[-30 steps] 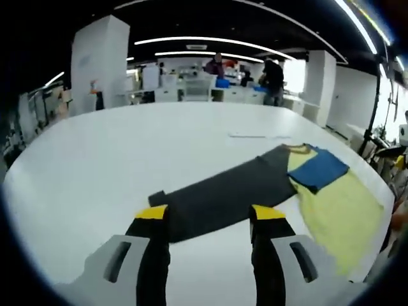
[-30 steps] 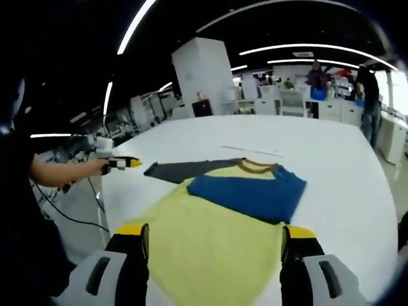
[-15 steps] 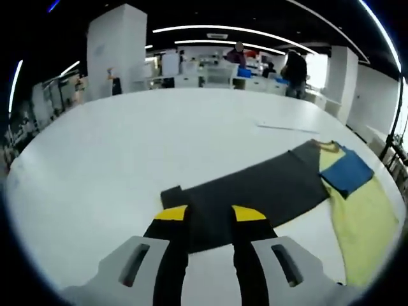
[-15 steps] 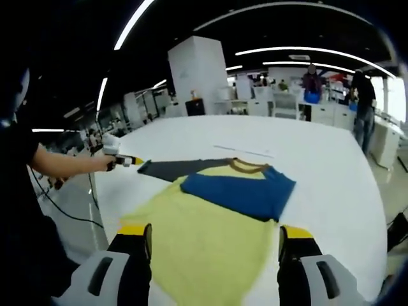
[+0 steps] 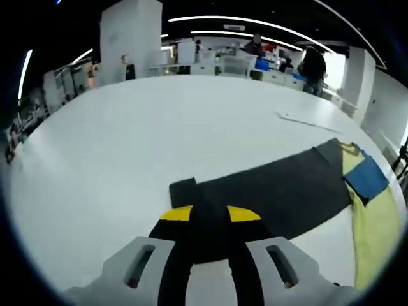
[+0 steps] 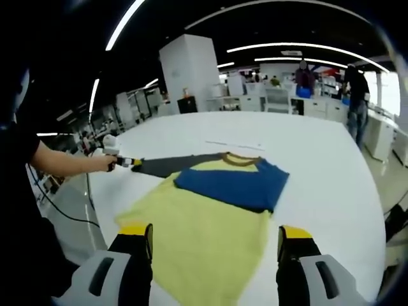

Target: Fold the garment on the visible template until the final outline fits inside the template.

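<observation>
Garment (image 6: 203,217), one, two grippers, left gripper (image 5: 209,215) clamping sleeve (image 5: 268,194)

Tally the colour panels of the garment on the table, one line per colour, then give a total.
Dark grey sleeve: 1
Blue sleeve: 1
Yellow body: 1
Total: 3

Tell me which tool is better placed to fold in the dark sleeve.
Left tool: its jaws are nearly closed over the dark sleeve's cuff. Right tool is open, near the yellow hem.
</observation>
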Demonstrator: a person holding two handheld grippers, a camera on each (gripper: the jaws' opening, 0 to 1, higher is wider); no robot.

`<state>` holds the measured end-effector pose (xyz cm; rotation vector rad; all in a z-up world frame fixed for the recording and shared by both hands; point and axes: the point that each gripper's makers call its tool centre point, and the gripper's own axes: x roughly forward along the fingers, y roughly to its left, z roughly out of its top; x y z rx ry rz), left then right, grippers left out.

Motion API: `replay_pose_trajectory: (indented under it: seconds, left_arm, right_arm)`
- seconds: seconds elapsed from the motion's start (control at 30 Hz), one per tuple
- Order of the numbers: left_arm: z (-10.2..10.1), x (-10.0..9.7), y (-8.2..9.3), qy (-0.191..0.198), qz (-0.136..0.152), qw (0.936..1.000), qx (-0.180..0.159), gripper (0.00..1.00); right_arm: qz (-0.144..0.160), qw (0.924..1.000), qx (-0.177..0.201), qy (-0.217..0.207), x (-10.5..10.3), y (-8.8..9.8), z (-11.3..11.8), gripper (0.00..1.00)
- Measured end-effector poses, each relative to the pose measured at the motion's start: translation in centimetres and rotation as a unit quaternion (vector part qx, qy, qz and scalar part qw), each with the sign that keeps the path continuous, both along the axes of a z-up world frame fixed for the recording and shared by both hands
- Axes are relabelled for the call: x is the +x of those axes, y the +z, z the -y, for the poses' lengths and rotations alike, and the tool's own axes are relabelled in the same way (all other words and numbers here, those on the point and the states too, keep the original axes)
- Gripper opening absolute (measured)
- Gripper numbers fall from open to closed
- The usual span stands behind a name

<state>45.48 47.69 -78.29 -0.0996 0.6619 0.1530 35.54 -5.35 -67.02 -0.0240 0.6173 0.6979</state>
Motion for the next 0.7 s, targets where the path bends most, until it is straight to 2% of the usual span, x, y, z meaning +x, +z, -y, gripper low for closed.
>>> replay_pose_trajectory:
  seconds: [0.13,0.17,0.37,0.57,0.7]
  left_arm:
    - [0.2,-0.8,-0.7,-0.007,-0.021,0.9997,0.009,0.15]
    - [0.2,-0.8,-0.6,-0.008,-0.013,0.9998,0.011,0.15]
    - [-0.2,-1.0,-0.3,0.002,-0.014,0.9999,0.005,0.1]
    - [-1.0,-1.2,-0.3,0.019,-0.016,0.9995,0.018,0.0]
    - [-1.1,-1.2,-0.3,0.021,-0.016,0.9996,0.01,0.0]
  right_arm:
    - [-0.001,1.0,-0.002,-0.004,0.0,-0.1,0.1,0.79]
    - [-0.001,1.0,-0.001,-0.004,0.0,-0.1,0.0,0.79]
    - [-0.001,0.9999,-0.011,-0.003,-0.1,-0.3,0.1,0.78]
    - [0.001,0.9998,-0.016,-0.011,-0.2,-0.1,0.6,0.77]
    - [0.004,0.9998,-0.014,-0.016,-0.3,0.1,0.8,0.77]
